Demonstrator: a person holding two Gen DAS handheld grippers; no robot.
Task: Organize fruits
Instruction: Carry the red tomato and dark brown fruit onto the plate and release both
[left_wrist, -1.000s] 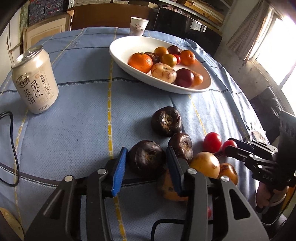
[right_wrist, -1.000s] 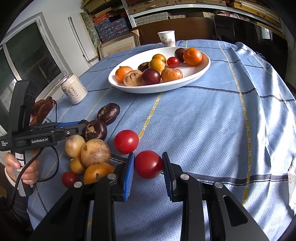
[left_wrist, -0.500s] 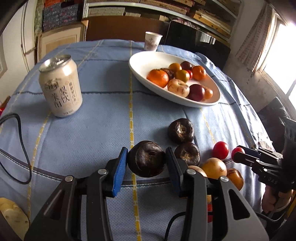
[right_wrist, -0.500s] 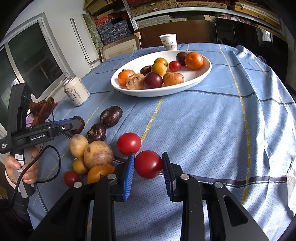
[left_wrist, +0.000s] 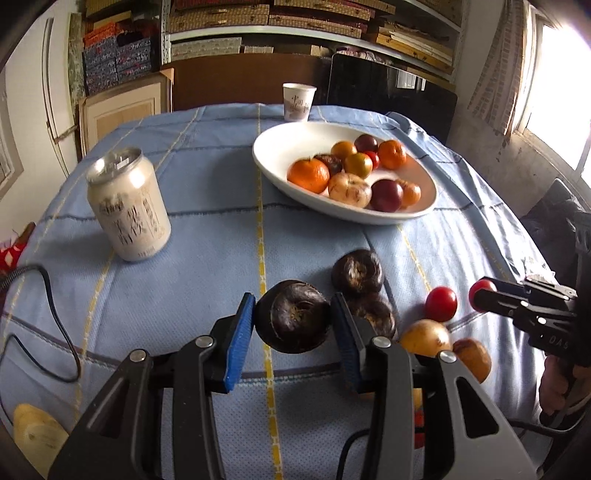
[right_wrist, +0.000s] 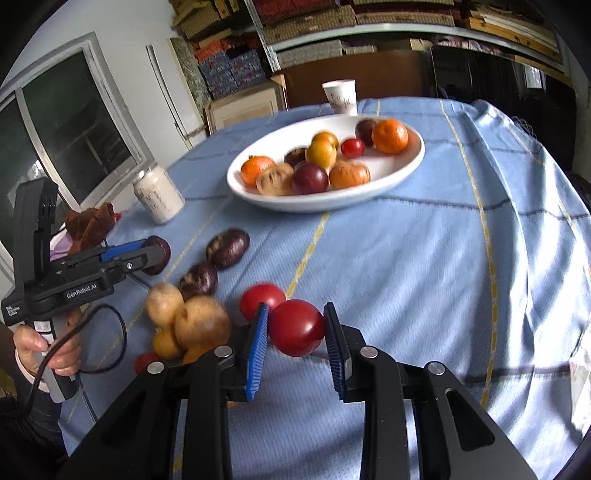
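My left gripper (left_wrist: 291, 321) is shut on a dark purple-brown fruit (left_wrist: 293, 319) and holds it above the blue cloth; it also shows in the right wrist view (right_wrist: 157, 254). My right gripper (right_wrist: 295, 328) is shut on a red tomato (right_wrist: 297, 326), lifted off the table. A white oval dish (left_wrist: 288, 146) at the far middle holds several oranges, plums and tomatoes. Loose on the cloth lie two dark fruits (left_wrist: 356, 273), a red tomato (left_wrist: 440, 303) and several yellow-brown fruits (right_wrist: 201, 321).
A white drink can (left_wrist: 127, 206) stands at the left. A paper cup (left_wrist: 298, 101) stands behind the dish. A black cable (left_wrist: 48, 325) lies on the cloth at the near left. The table edge drops off on the right.
Both grippers have risen and moved toward the dish, each carrying its fruit. The loose fruit pile has dropped back in both views.
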